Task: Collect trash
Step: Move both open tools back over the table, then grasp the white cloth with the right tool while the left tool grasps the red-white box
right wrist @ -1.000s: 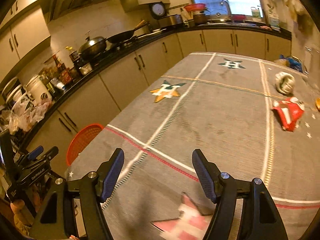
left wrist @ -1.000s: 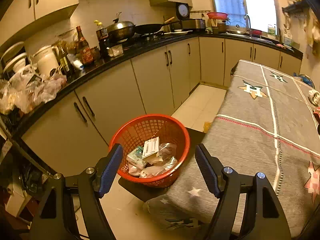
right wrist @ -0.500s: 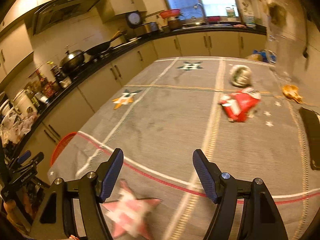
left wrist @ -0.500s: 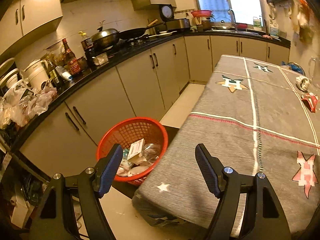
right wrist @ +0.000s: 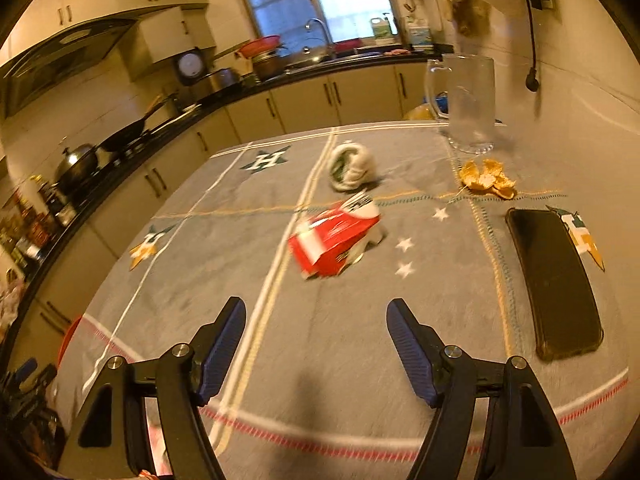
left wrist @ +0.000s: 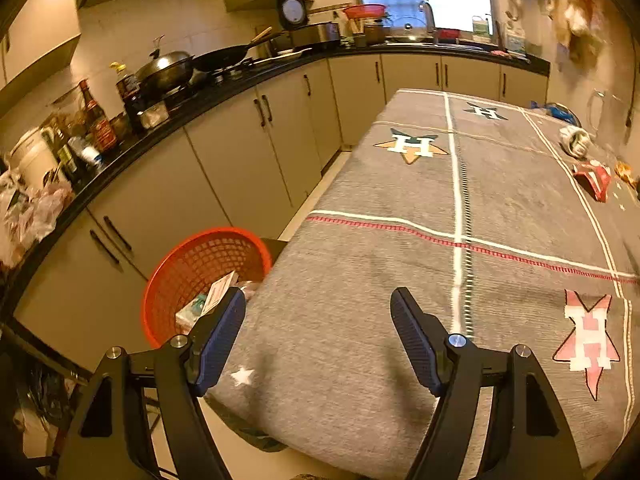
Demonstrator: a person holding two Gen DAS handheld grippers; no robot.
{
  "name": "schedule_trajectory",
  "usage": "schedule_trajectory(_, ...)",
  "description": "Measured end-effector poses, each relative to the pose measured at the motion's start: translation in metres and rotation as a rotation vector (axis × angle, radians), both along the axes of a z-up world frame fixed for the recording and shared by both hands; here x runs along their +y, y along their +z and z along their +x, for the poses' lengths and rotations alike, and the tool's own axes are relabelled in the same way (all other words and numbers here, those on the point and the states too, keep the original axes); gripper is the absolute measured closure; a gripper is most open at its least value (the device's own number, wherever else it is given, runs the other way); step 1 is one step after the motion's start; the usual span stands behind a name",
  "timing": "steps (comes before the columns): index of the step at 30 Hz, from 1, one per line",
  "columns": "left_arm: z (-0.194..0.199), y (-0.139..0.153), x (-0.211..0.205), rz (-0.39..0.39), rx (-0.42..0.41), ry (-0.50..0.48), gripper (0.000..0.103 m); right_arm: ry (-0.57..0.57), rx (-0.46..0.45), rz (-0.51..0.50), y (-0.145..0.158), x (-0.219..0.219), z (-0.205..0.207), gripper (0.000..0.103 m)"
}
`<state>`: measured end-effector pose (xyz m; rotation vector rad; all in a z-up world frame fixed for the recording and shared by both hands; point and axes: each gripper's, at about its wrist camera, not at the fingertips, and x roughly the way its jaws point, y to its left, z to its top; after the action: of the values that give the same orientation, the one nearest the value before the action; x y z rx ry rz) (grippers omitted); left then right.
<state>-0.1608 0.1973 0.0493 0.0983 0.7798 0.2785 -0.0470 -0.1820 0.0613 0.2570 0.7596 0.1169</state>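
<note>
- Trash left on the worktop (right wrist: 360,360), a table w/ grey star-print cloth: 3 pieces. 1 crushed red carton (right wrist: 334,236) at centre, 1 crumpled white-green wad (right wrist: 350,166) just behind it, 1 heap of orange peel (right wrist: 486,180) to the right, near the wall.
- Red basket (left wrist: 192,268) sits on the floor off the worktop's near-left corner; already holds several scraps, incl. a white box. 1 basket.
- Not trash, by my reading: 1 black phone (right wrist: 554,284) flat at right, 1 clear glass jug (right wrist: 468,100) upright behind the peel.
- Right gripper (right wrist: 316,346): fingers wide, nothing between them, aimed at the carton, still short of it.
- Left gripper (left wrist: 318,334): fingers wide, empty, over the worktop's near edge beside the basket.
- Change vs a second ago: right view has swung from bare cloth to face the trash square-on; left view has slid off the basket toward the worktop. Likely means a drop-off is done and the next pick, prob. the carton, is starting.
- Background: kitchen counter w/ wok, pan, bottles; 2 grippers total.
</note>
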Motion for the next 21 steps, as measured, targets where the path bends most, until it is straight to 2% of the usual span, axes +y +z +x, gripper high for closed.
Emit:
schedule_trajectory(3, 0.004, -0.002, -0.005, 0.014, 0.001, -0.017, 0.029, -0.026, -0.003, -0.001, 0.002, -0.006, 0.025, 0.026)
schedule_trajectory(8, 0.017, -0.010, -0.011, -0.012, 0.023, -0.044, 0.029, -0.065, 0.003, -0.074, 0.011, -0.010, 0.084, 0.025)
schedule_trajectory(16, 0.038, -0.017, -0.017, -0.039, 0.061, -0.088, 0.029, -0.119, 0.101, -0.104, -0.009, -0.010, 0.188, 0.025)
schedule_trajectory(21, 0.048, -0.011, -0.021, -0.073, 0.046, -0.128, 0.029, -0.132, 0.185, -0.056, -0.027, -0.013, 0.228, 0.028)
